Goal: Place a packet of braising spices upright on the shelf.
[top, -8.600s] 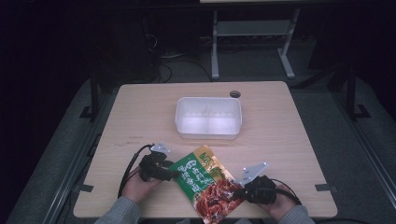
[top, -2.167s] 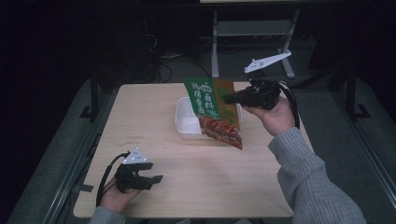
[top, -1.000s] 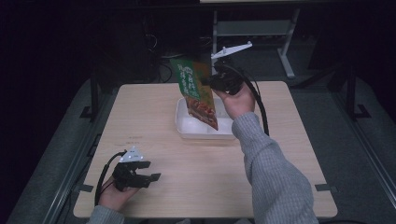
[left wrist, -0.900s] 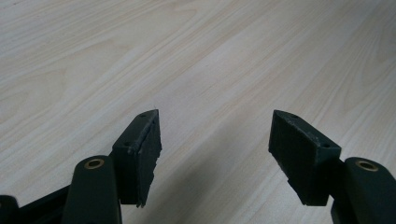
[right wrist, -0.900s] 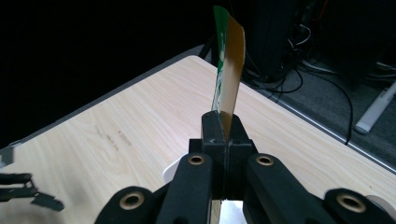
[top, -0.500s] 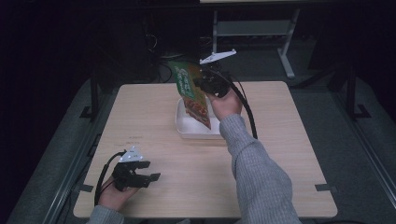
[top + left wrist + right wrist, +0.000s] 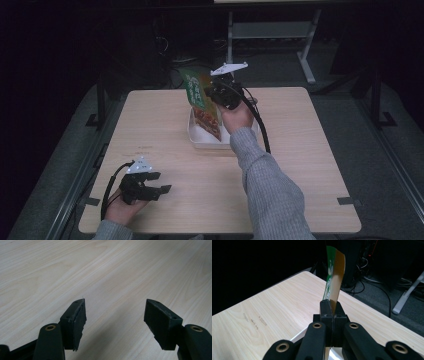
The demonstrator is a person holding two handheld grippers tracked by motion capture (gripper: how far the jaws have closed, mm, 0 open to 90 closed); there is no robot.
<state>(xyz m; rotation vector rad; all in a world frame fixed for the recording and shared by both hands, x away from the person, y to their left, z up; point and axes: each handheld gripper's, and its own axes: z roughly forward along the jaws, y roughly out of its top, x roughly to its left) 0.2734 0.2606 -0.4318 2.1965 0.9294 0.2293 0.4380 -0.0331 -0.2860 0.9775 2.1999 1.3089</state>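
One snack pouch [image 7: 202, 102], green on top and red-brown below, hangs upright over the one white tray [image 7: 200, 138] at the table's [image 7: 310, 150] 12 o'clock side. Your right gripper [image 7: 216, 94] has its jaws clamped on the pouch's edge. Your left gripper [image 7: 159, 188] rests at 7 o'clock on bare wood, jaws apart, nothing between them. Two grippers, one pouch, one tray.

Right tool [image 7: 212, 95] pinches pouch [image 7: 200, 100] (over tub [image 7: 197, 140]).
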